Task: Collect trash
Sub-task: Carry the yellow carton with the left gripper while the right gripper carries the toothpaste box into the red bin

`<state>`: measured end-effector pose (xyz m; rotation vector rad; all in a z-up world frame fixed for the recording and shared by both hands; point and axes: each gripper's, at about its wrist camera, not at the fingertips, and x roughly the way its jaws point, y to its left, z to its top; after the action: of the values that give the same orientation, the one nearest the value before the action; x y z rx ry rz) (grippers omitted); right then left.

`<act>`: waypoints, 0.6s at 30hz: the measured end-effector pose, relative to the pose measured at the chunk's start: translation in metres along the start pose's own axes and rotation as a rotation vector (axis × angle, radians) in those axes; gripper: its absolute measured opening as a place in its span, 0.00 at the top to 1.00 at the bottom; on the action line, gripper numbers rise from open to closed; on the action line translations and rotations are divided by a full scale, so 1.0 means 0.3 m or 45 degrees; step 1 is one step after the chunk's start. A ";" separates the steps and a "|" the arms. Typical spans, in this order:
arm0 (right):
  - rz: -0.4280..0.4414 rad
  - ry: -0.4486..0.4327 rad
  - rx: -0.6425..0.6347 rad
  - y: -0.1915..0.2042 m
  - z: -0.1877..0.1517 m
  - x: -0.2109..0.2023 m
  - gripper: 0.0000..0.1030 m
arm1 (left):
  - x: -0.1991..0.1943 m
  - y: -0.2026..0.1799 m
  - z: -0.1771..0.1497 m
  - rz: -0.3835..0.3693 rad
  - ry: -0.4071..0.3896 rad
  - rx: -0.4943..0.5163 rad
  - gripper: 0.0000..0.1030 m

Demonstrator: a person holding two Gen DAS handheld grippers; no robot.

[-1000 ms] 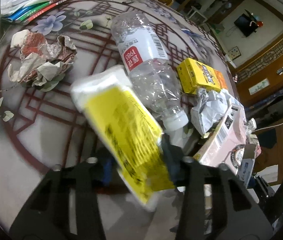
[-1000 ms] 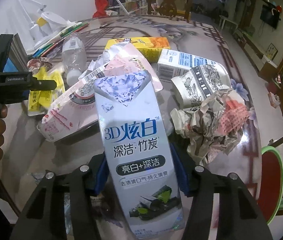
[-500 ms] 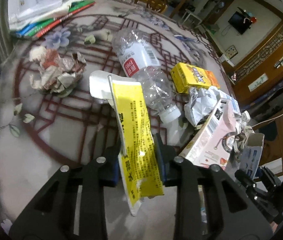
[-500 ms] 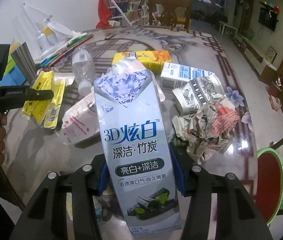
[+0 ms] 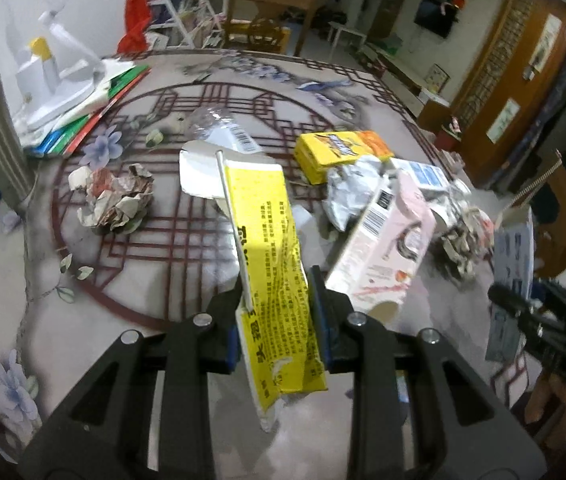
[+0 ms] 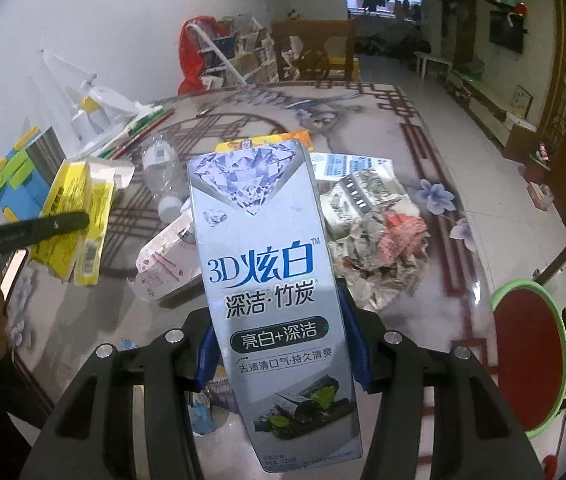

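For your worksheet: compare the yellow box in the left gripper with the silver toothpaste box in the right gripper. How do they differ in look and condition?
The yellow box is flattened, creased and torn at its end, while the silver toothpaste box keeps its full, smooth shape. The yellow one carries small black print; the silver one shows a diamond picture and large blue lettering. Shared: both are long cardboard cartons, each clamped between a gripper's fingers, left gripper, right gripper, above the table.

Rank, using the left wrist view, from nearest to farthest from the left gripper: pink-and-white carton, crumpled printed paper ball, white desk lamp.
1. pink-and-white carton, just right of the left gripper.
2. crumpled printed paper ball, left of centre.
3. white desk lamp, far left edge.
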<state>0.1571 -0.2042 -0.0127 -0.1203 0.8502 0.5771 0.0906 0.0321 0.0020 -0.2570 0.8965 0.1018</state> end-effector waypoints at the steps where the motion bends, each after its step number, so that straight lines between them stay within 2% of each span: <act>1: 0.000 -0.010 0.013 -0.008 -0.001 -0.010 0.52 | -0.003 -0.010 -0.003 -0.002 0.000 0.013 0.73; 10: -0.002 -0.109 0.120 -0.082 0.012 -0.098 0.52 | -0.061 -0.148 -0.011 -0.057 -0.036 0.148 0.73; 18: -0.020 -0.153 0.166 -0.147 0.022 -0.157 0.52 | -0.079 -0.315 0.017 -0.159 -0.067 0.260 0.73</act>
<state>0.1603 -0.2597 0.0208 0.0265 0.7669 0.5074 0.0981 -0.0571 0.0405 -0.1185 0.8297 -0.0981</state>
